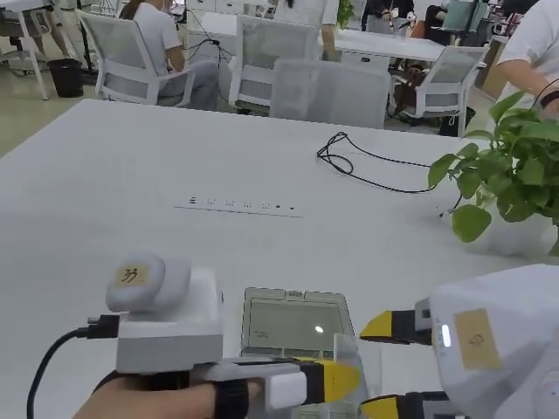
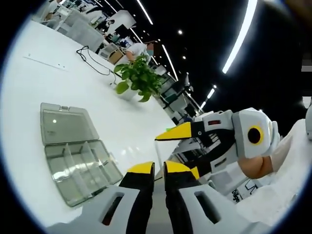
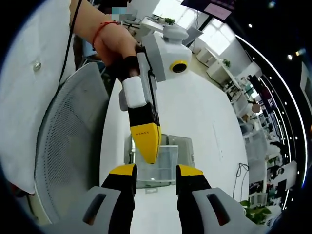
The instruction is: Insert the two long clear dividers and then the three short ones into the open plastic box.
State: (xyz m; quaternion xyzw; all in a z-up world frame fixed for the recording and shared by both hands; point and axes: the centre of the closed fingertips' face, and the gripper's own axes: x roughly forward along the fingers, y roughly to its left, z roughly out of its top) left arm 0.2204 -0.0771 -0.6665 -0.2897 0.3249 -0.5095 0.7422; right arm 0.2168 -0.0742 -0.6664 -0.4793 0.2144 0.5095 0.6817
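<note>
The open clear plastic box (image 2: 78, 168) lies on the white table, its lid (image 1: 293, 321) folded back flat. Clear dividers stand in its tray. My left gripper (image 1: 336, 381) reaches in from the lower left and is shut on a short clear divider (image 3: 165, 158), held above the box's near side. In the left gripper view its jaws (image 2: 159, 168) are almost together. My right gripper (image 1: 384, 367) faces it from the right, open, its yellow jaws above and below the divider's free end. In the right gripper view the gripper (image 3: 156, 170) has nothing between its jaws.
A potted plant (image 1: 511, 175) stands at the table's right edge, with a black cable (image 1: 367, 166) lying beside it. A socket strip (image 1: 240, 206) is set into the tabletop. Office chairs (image 1: 327, 87) and seated people are behind the table. A white mesh chair (image 3: 63, 146) stands near me.
</note>
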